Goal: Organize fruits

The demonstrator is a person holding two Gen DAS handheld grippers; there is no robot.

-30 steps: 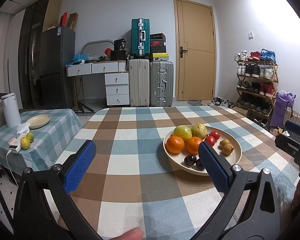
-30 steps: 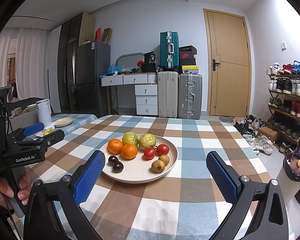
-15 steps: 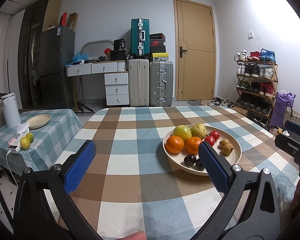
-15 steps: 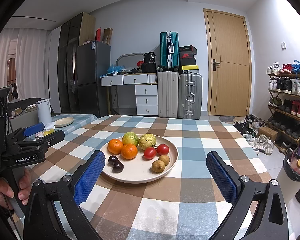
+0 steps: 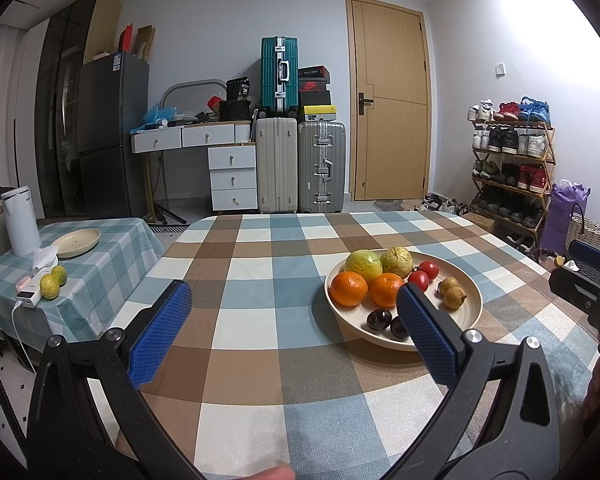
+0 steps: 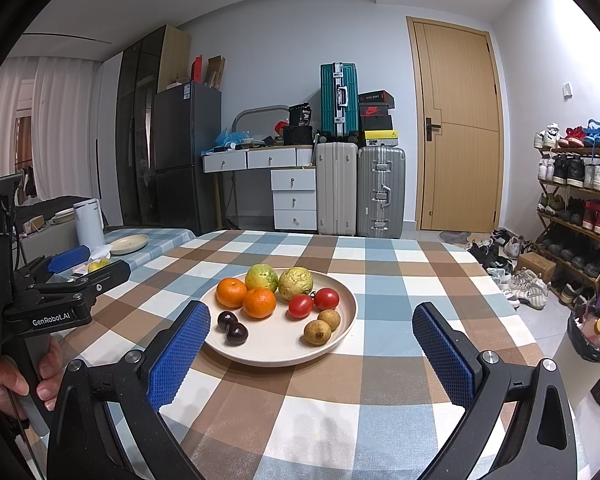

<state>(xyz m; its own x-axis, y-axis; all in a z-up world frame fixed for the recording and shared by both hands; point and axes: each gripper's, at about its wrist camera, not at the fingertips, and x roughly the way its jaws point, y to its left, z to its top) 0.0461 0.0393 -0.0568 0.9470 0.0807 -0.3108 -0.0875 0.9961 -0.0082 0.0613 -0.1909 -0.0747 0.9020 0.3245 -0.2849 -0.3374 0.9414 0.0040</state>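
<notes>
Bench (image 6: pixel 380 276) under a brown, blue and white checked cloth fills the lower half of both views. Beside it at 9 o'clock in the left wrist view stands a lower side bench (image 5: pixel 100 248) in a green check, carrying a white kettle (image 5: pixel 20 220), an empty plate (image 5: pixel 78 237) and two yellow-green fruits (image 5: pixel 53 282) near its front edge.

The left tool (image 5: pixel 296 320) hangs over the bench with its blue pads spread wide and nothing between them; in the right wrist view a hand (image 6: pixel 16 376) grips its handle at 8 o'clock. The right tool (image 6: pixel 312 340) is likewise spread wide and empty, low over the near edge of the bench.

The fruit plate (image 6: pixel 340 336) sits on the bench, at 12 o'clock just ahead of the right tool and at 2 o'clock from the left. On it, two green fruits (image 6: pixel 280 278) lie at the back, two oranges (image 6: pixel 246 298) touching at the left, two tomatoes (image 6: pixel 314 302) side by side right of centre, two small brown fruits (image 6: pixel 322 326) at the front right, and two dark cherries (image 6: pixel 232 328) at the front left.
</notes>
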